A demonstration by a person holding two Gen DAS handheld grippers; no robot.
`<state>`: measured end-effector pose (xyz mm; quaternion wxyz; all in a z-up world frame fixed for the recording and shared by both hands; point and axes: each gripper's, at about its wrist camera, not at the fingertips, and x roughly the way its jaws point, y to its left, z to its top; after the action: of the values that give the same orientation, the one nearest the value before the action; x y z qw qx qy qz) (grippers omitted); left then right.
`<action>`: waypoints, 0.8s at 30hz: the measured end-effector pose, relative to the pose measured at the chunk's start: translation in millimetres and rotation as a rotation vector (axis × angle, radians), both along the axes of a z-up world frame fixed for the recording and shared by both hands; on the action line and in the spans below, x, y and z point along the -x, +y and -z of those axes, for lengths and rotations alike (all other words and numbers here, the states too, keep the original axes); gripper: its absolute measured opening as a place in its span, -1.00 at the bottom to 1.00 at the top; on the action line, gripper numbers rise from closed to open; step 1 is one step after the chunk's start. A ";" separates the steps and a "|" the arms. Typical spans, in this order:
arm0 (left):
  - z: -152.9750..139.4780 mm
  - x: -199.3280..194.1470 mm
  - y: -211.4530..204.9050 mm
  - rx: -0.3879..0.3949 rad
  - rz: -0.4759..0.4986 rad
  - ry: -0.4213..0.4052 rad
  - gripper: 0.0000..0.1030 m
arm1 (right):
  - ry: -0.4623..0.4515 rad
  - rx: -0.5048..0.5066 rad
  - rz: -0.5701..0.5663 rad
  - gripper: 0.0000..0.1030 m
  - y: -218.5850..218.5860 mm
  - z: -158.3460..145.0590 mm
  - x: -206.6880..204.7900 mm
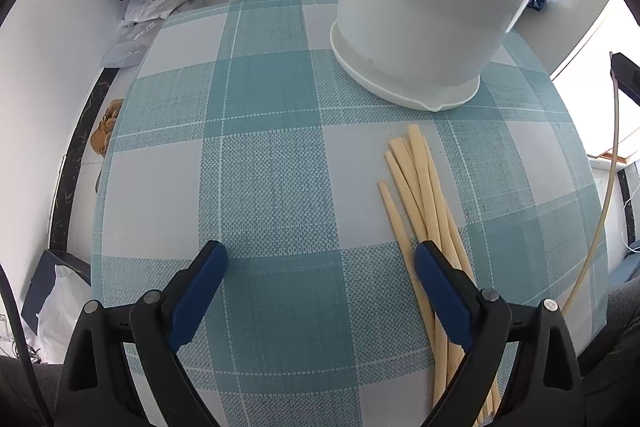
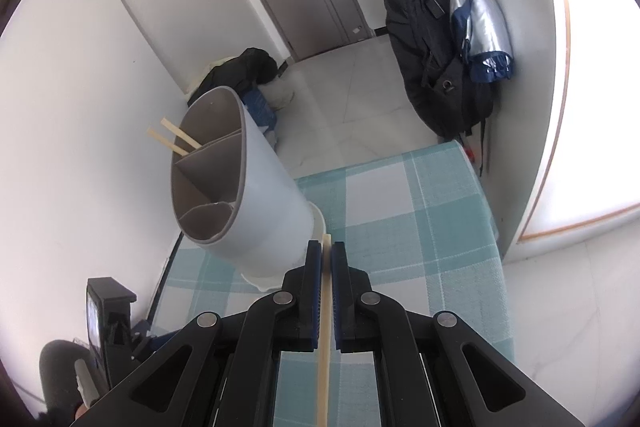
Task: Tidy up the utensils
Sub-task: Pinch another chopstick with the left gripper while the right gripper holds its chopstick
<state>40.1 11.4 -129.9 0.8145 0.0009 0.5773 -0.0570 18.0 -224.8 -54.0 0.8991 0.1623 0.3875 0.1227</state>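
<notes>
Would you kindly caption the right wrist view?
Right gripper holds a chopstick near the holder.

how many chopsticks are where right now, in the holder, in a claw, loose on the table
In the utensil holder: 2 chopsticks
In the right claw: 1 chopstick
Loose on the table: about 6, overlapping pile
Left claw: 0
Total: about 9

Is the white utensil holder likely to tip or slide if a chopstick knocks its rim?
The utensil holder is tall beside its base and looks like thin plastic, so probably light. Only two chopsticks stand in it, adding little weight, so a rim knock might rock it. The woven tablecloth probably resists sliding, and the flared foot helps.
</notes>
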 end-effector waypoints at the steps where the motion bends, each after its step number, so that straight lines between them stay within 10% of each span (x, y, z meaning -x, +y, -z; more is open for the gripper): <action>1: 0.1 -0.3 0.0 -0.004 -0.004 0.005 0.80 | -0.001 -0.001 0.001 -0.93 -0.2 0.5 -0.1; 12: 1.2 -14.2 -6.7 -0.054 -0.054 0.100 0.72 | -0.011 -0.013 0.010 -0.93 -3.2 -1.4 0.2; 19: -5.5 -15.9 -19.0 -0.036 -0.060 0.092 -0.68 | -0.019 -0.009 0.004 -0.92 -2.6 -2.2 2.9; 24: -3.9 -20.5 -22.7 -0.027 -0.065 0.083 -0.94 | -0.031 -0.011 0.002 -0.92 -2.1 -4.6 5.3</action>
<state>60.6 -11.3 -126.0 0.7911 -0.0092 0.6112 -0.0225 12.6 -227.0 -49.4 0.9041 0.1659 0.3728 0.1266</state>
